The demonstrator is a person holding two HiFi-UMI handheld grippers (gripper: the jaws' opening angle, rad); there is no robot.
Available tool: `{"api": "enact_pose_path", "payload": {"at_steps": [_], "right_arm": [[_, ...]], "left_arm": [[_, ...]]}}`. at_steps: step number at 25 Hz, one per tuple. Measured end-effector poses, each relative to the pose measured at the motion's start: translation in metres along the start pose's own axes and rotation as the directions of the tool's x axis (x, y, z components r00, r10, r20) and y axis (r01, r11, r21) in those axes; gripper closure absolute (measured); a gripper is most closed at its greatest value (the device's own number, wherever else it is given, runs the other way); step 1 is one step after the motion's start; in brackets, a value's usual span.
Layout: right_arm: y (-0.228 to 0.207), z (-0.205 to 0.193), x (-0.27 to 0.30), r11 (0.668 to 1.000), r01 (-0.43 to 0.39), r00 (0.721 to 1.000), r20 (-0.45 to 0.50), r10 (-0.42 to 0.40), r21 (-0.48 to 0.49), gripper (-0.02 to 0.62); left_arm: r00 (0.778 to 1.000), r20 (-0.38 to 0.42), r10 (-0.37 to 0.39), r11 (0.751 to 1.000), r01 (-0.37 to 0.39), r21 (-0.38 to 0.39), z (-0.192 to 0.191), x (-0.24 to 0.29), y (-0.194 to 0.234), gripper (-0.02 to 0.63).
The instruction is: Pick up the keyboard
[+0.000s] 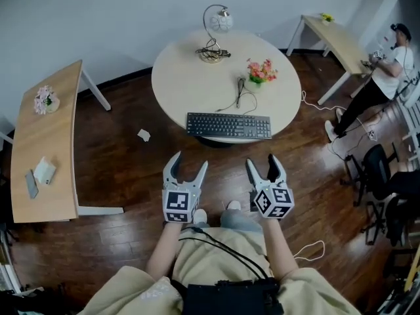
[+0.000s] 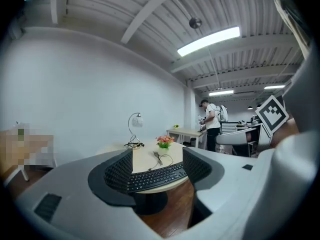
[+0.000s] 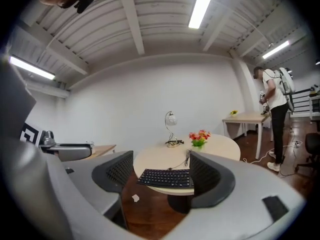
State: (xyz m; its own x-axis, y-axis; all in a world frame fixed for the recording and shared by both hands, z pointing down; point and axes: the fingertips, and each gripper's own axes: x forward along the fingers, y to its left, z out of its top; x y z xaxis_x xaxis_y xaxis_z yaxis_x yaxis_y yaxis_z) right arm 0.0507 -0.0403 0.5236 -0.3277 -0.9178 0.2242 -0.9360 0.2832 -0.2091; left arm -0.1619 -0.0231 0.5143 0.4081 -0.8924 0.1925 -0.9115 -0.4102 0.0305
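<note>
A black keyboard (image 1: pixel 228 125) lies along the near edge of the round beige table (image 1: pixel 184 84); its cable runs back toward the flowers. It also shows between the jaws in the left gripper view (image 2: pixel 156 177) and in the right gripper view (image 3: pixel 166 178). My left gripper (image 1: pixel 186 167) hangs open over the floor, short of the table. My right gripper (image 1: pixel 263 165) is open too, beside it and a little nearer the keyboard's right end. Nothing is held in either.
On the round table stand a desk lamp (image 1: pixel 216 31) and a small pot of flowers (image 1: pixel 260 72). A long wooden table (image 1: pixel 46 143) stands at left, another table (image 1: pixel 338 41) at back right beside a standing person (image 1: pixel 377 77). A paper scrap (image 1: pixel 144 134) lies on the floor.
</note>
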Motion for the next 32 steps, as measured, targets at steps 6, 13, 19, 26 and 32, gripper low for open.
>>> {"api": "enact_pose_path", "payload": {"at_steps": [6, 13, 19, 26, 32], "right_arm": [[-0.056, -0.009, 0.044, 0.999, 0.015, 0.999, -0.041, -0.013, 0.047, 0.227], [-0.17, -0.041, 0.131, 0.998, 0.012, 0.983, -0.186, -0.002, 0.054, 0.227], [-0.231, -0.09, 0.194, 0.996, -0.019, 0.933, -0.357, 0.047, 0.082, 0.227], [-0.253, -0.131, 0.236, 0.975, -0.13, 0.848, -0.49, 0.203, 0.178, 0.227], [-0.27, -0.165, 0.249, 0.974, -0.097, 0.783, -0.588, 0.202, 0.204, 0.227]], "left_arm": [[0.992, -0.11, 0.055, 0.997, -0.061, -0.051, -0.046, 0.054, 0.038, 0.305], [0.938, -0.341, 0.068, 0.975, -0.135, -0.177, -0.111, 0.128, 0.077, 0.305], [0.898, -0.439, 0.023, 0.872, -0.233, -0.431, -0.143, 0.197, 0.089, 0.305], [0.808, -0.585, 0.066, 0.885, -0.318, -0.34, -0.179, 0.24, 0.12, 0.275], [0.752, -0.658, 0.026, 0.881, -0.329, -0.341, -0.201, 0.25, 0.156, 0.275]]}}
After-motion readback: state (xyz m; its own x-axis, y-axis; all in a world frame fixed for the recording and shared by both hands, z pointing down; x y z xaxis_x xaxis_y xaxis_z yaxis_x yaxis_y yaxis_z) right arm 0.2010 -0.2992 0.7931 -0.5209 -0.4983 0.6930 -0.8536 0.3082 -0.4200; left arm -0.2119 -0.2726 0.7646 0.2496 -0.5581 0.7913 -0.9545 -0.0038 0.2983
